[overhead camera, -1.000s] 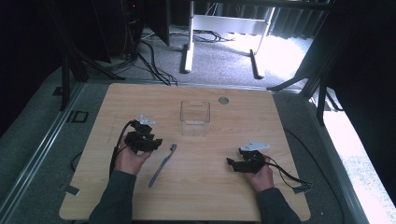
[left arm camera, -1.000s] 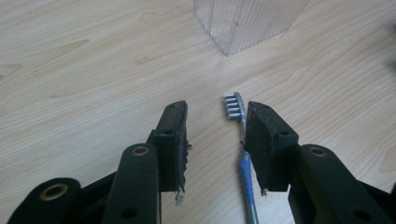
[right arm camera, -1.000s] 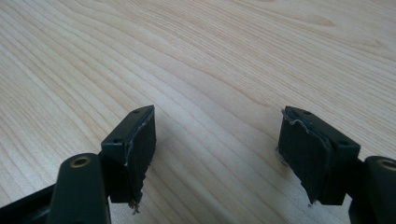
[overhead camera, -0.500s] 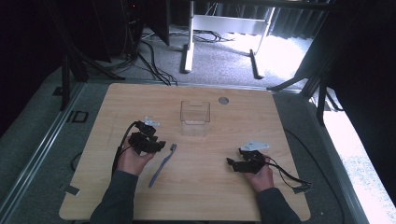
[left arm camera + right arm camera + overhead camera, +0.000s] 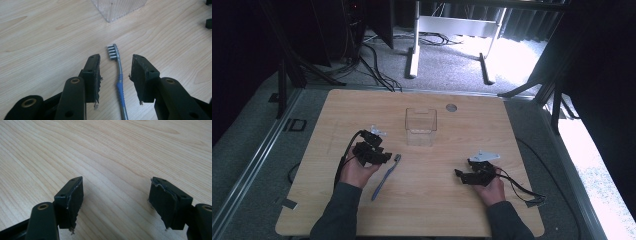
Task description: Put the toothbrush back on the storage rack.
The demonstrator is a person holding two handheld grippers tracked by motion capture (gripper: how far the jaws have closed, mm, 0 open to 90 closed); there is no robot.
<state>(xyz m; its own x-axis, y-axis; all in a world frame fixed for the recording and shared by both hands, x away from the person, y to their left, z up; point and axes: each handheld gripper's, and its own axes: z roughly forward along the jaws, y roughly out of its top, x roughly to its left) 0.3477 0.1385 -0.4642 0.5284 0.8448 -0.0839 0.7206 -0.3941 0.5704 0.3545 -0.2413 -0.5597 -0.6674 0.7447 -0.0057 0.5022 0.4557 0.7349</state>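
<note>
A grey and blue toothbrush lies flat on the wooden table, bristle head toward the clear plastic box. My left gripper stands open just left of the brush head. In the left gripper view the toothbrush runs between the two jaws of the left gripper, untouched by either, and a corner of the clear box shows beyond. My right gripper rests open on the table at the right, and in its own view the right gripper has bare wood between its jaws.
A small round grey insert sits in the table near the far edge. Cables trail from both grippers across the table. Beyond the far edge are metal stand legs and floor cables.
My left gripper has moved right and slightly nearer, closing in on the toothbrush head. The right gripper and the box have stayed put.
</note>
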